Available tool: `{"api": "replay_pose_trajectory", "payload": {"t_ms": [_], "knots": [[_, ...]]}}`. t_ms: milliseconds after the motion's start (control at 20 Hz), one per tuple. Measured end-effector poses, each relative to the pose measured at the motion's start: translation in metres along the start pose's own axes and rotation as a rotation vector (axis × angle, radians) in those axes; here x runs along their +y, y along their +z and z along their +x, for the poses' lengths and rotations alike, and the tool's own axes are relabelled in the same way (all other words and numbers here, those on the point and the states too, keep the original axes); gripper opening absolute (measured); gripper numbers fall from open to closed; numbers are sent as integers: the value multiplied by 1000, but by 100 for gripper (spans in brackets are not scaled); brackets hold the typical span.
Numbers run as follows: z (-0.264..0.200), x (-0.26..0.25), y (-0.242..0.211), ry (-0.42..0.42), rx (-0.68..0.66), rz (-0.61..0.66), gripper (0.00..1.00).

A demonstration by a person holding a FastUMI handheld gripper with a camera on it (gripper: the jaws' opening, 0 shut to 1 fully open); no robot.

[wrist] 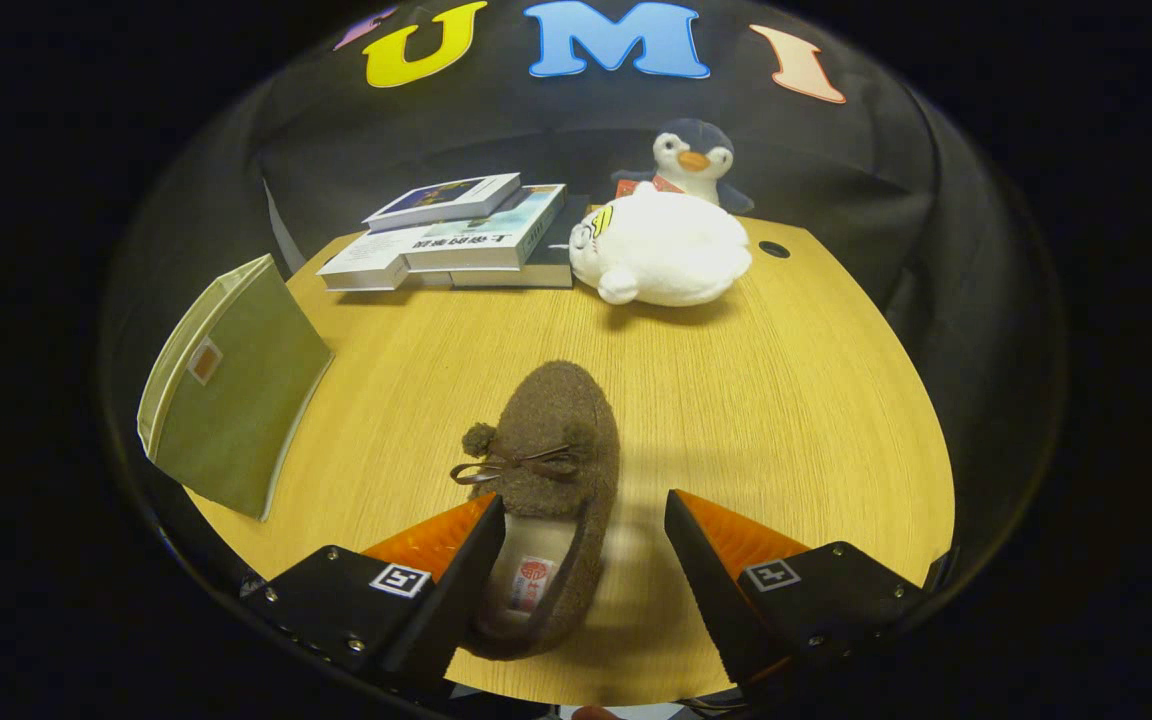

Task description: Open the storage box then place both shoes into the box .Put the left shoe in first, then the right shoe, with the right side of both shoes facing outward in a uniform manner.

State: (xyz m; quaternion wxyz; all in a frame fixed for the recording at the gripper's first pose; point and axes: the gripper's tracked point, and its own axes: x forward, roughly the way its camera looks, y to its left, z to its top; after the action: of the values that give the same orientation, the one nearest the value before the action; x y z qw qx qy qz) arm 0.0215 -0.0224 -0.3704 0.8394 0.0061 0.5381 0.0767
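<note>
Hovering over a brown shoe [546,480] on the worktop [786,400], jaws apart; gripper [586,540] should centre on heel w/ both sides before closing.

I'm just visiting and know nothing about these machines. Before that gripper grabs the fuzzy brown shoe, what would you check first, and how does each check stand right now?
1. Gripper open: ok, its fingers are spread apart.
2. Brown slipper between the fingers: ok, the heel end lies between them, close to the left finger.
3. Both fingers pressing on the slipper: not ok, there is a gap at the right finger.
4. Green storage box open: cannot tell, it looks flat and leans at the table edge.
5. Left shoe or right shoe: cannot tell.
6. Books and white plush toy out of the way: ok, well beyond the slipper.
</note>
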Motion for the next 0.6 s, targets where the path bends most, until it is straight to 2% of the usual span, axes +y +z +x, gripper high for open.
{"api": "replay_pose_trajectory", "payload": {"t_ms": [250, 450, 550, 600], "knots": [[13, -8, -14, 10, 38, 2, 98], [27, -8, -20, 29, 68, 55, 98], [34, -4, -21, 56, 80, 87, 95], [34, -1, -21, 74, 86, 102, 89]]}}
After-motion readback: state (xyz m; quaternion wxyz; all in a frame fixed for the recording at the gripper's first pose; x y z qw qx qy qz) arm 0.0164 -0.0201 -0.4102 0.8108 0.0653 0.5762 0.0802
